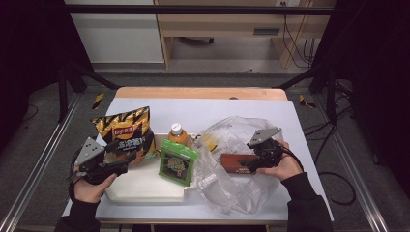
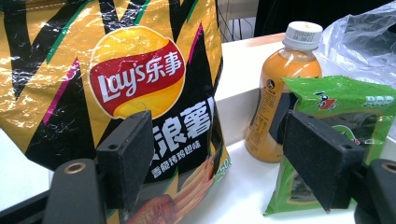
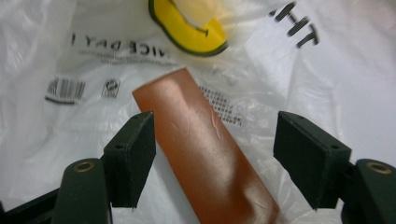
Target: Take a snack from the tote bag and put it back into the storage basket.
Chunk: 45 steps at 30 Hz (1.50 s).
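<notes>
Right gripper (image 3: 212,158): your fingers (image 3: 130,156) are spread wide with nothing pinched. The brown box (image 3: 205,149) lies between them but neither pad touches it; there's a clear gap on both sides.

The relation that matters: in the right gripper view the box's long axis runs on a diagonal, from the far end up near the left finger down to the near end closer to the right finger. So it's skewed to your closing line, not square across it. Close now and I'd expect the pads to catch opposite corners and twist the box. Roll the wrist until the long sides face the pads.

The box sits on or in the clear plastic bag (image 1: 241,130); I can't tell whether it's fully inside the mouth. In the high view the box (image 1: 237,163) sits at the bag's near-left part, just left of your right gripper (image 1: 263,154).

Left gripper (image 2: 212,158): fingers also spread, empty. It points at the chip bag (image 2: 116,84), far from the plastic bag, with the green packet (image 1: 178,162) and the orange bottle (image 1: 177,134) in between on the white tray (image 1: 145,186). The right hand is plainly the nearer one to the box.
</notes>
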Each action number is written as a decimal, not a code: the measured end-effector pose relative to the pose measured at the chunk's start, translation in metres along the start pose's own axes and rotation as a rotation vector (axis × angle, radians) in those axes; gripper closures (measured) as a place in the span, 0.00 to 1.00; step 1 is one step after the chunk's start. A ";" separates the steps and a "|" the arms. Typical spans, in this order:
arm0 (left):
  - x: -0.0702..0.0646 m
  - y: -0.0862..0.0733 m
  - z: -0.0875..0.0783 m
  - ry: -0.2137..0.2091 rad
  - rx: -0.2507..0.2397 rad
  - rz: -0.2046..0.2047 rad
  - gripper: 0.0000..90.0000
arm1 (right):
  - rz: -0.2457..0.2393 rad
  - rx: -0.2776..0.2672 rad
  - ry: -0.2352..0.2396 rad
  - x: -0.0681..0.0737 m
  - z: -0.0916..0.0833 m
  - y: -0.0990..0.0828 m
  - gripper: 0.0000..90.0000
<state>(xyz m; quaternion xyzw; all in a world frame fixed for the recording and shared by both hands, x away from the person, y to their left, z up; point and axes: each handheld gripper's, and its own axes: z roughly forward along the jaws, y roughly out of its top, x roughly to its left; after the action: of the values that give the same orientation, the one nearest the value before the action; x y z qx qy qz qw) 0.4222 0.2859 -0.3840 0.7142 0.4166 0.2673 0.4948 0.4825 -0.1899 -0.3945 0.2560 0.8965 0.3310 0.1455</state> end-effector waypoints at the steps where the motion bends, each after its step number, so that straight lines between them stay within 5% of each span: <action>1: 0.000 0.000 0.000 0.000 -0.001 -0.001 0.27 | -0.013 0.017 0.006 0.000 0.002 0.000 0.33; 9: 0.001 0.000 0.000 -0.001 0.002 -0.003 0.27 | -0.011 0.011 0.004 -0.001 0.001 -0.002 0.31; 29: 0.001 0.000 -0.001 -0.001 -0.001 -0.001 0.27 | -0.068 0.108 0.031 -0.006 0.018 -0.010 0.23; 45: 0.000 -0.001 0.000 0.001 0.003 0.007 0.27 | -0.054 0.178 -0.006 -0.023 0.013 -0.042 0.21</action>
<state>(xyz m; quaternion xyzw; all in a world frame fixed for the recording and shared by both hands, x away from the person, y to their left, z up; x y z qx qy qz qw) 0.4215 0.2859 -0.3846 0.7165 0.4147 0.2685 0.4925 0.4914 -0.2231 -0.4306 0.2444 0.9286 0.2453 0.1337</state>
